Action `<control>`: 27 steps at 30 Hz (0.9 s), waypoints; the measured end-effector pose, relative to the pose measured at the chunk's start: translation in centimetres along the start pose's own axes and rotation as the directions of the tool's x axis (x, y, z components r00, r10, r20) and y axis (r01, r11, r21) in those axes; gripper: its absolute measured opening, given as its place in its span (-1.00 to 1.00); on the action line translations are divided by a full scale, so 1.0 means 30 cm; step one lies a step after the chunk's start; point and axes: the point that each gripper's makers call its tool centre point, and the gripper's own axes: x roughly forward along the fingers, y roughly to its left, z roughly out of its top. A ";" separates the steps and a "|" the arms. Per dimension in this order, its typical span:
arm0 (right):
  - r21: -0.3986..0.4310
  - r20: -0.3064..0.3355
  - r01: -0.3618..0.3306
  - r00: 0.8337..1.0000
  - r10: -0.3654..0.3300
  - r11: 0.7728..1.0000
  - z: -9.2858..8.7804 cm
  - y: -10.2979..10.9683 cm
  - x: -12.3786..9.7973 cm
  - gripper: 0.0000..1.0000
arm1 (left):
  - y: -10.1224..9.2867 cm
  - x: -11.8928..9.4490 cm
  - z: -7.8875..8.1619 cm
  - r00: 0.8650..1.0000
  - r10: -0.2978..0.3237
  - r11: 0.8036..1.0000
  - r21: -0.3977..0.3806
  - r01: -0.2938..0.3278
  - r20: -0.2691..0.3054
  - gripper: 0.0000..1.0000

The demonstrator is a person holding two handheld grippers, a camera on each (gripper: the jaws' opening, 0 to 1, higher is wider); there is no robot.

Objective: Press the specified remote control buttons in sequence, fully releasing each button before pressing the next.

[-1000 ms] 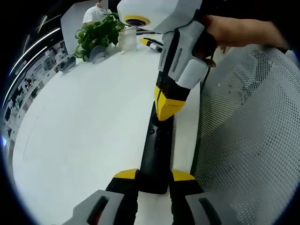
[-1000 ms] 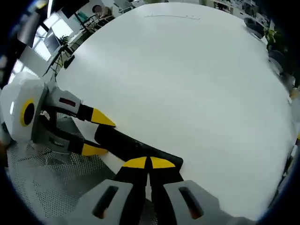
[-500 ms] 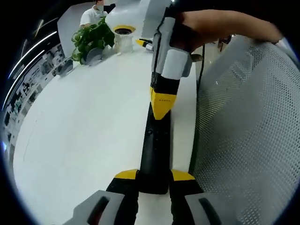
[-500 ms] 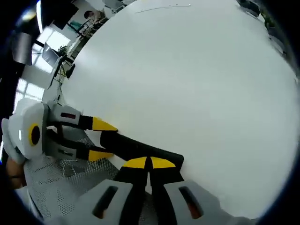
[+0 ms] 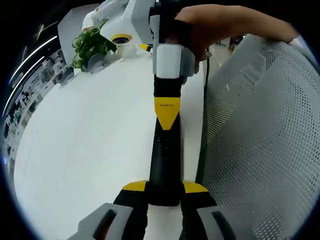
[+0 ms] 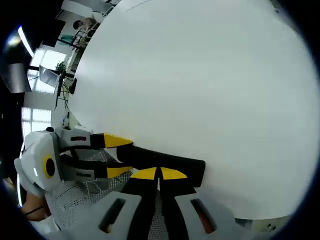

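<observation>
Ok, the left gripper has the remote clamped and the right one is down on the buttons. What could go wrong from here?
The remote lies close to the table edge; a hard push from the right gripper could slide it off toward the mesh chair.

The left gripper clamps only the near end, so the far end may pivot.

The right gripper's shut tips are broad against the small buttons, so two may get pressed at once.

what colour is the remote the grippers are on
Black remote, clearest in the left gripper view, clamped by the left gripper.
</observation>
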 end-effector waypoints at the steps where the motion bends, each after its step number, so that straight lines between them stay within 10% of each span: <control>1: 0.005 0.004 0.007 1.000 -0.007 1.000 0.000 -0.010 -0.002 -1.00 | -0.001 0.001 0.001 1.000 -0.001 1.000 -0.001 0.001 0.000 -0.51; 27: 0.018 -0.028 0.045 0.999 -0.045 0.999 -0.018 -0.025 0.012 -1.00 | -0.004 0.003 0.004 1.000 -0.001 1.000 0.020 0.001 0.000 -0.51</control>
